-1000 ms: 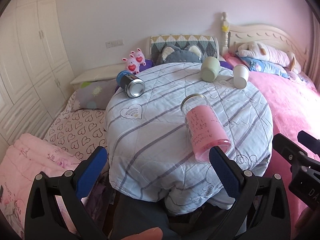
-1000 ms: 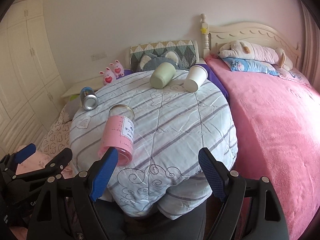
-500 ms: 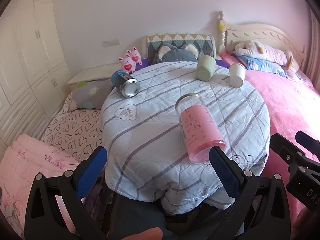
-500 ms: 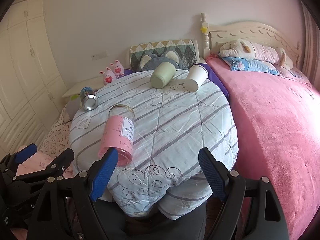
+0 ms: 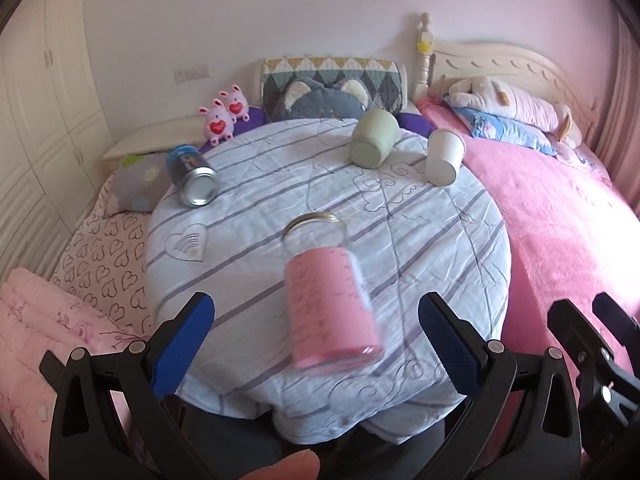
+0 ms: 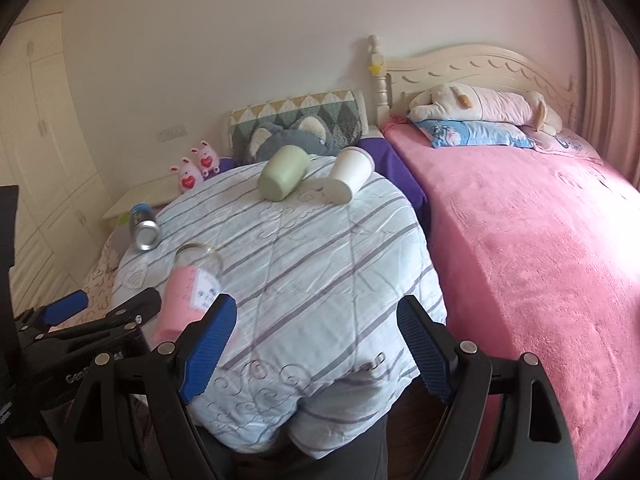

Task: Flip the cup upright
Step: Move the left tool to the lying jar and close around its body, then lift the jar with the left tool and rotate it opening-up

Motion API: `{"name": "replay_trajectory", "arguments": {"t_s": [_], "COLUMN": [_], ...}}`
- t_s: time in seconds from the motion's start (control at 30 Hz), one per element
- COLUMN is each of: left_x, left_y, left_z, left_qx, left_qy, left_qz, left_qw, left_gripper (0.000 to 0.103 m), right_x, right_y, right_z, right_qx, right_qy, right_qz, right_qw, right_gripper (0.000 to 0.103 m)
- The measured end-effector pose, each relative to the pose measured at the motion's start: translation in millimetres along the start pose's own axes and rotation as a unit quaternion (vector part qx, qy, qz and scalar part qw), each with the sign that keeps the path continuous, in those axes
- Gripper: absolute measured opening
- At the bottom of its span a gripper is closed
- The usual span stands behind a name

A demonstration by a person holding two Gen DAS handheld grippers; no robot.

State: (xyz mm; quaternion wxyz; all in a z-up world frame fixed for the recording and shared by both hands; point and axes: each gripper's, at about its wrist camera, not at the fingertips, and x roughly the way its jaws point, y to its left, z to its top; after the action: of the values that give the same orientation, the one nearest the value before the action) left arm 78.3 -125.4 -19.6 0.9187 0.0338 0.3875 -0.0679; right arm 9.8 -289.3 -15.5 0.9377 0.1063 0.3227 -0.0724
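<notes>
Pink-sleeved and made of clear glass, the jar-like cup [image 5: 328, 296] lies on its side near the front edge of the round table [image 5: 460, 240], which is draped in a pale blue quilt with grey stripes; its open mouth points away toward the far side and its pink base faces the cameras. In the left wrist view the cup sits between the two blue pads of the left gripper [image 5: 316, 348], whose fingers are spread wide with clear space on both sides of the cup, touching nothing. The right gripper [image 6: 316, 344] hovers over the front edge of the table to the right of the cup, its fingers likewise held wide apart and empty; the cup [image 6: 188, 292] shows just left of its left pad, partly covered by it. Farther back on the quilt a metal can [image 5: 192, 174] lies on its side at the left, and at the far right a green mug [image 5: 374, 144] and a white paper cup [image 5: 444, 156] both lie tipped over, near each other. Behind the table sit two small pink bunny toys [image 5: 224, 114] and a grey cat-eared cushion [image 5: 324, 98]. A bed with a pink blanket [image 6: 540, 260] runs along the right, with a plush toy [image 6: 480, 106] resting at its head.
</notes>
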Motion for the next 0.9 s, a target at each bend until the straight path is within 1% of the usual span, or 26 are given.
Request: {"name": "replay_trajectory", "arguments": {"t_s": [0.13,0.2,0.3,0.4,0.6,0.73,0.9], "left_x": [23,40,65,84,102,113,126], "left_y": [-6,-7,-6,-6,2,9,17], "left_z": [7,9,10,11,14,21,23], "left_qx": [-0.015,-0.024,-0.034,-0.042,-0.065,-0.074,-0.090], "left_qy": [0.026,0.051,0.090,0.120,0.154,0.168,0.193], "left_qz": [-0.002,-0.004,0.003,0.009,0.014,0.018,0.008], "left_qw": [0.9995,0.9984,0.9953,0.9918,0.9859,0.9828,0.9769], "left_gripper": [0.103,0.103,0.103,0.103,0.103,0.103,0.103], "right_x": [12,21,39,57,84,95,104], "right_y": [-13,-21,-32,-38,-41,-37,-34], "right_z": [3,4,4,3,3,4,6], "right_qx": [0.007,0.014,0.025,0.033,0.036,0.032,0.033], "right_qy": [0.006,0.011,0.026,0.043,0.068,0.077,0.086], "right_qz": [0.000,0.002,0.008,0.013,0.030,0.041,0.047], "right_qw": [1.000,1.000,0.999,0.998,0.997,0.996,0.995], "right_gripper": [0.084,0.084,0.084,0.084,0.084,0.084,0.084]}}
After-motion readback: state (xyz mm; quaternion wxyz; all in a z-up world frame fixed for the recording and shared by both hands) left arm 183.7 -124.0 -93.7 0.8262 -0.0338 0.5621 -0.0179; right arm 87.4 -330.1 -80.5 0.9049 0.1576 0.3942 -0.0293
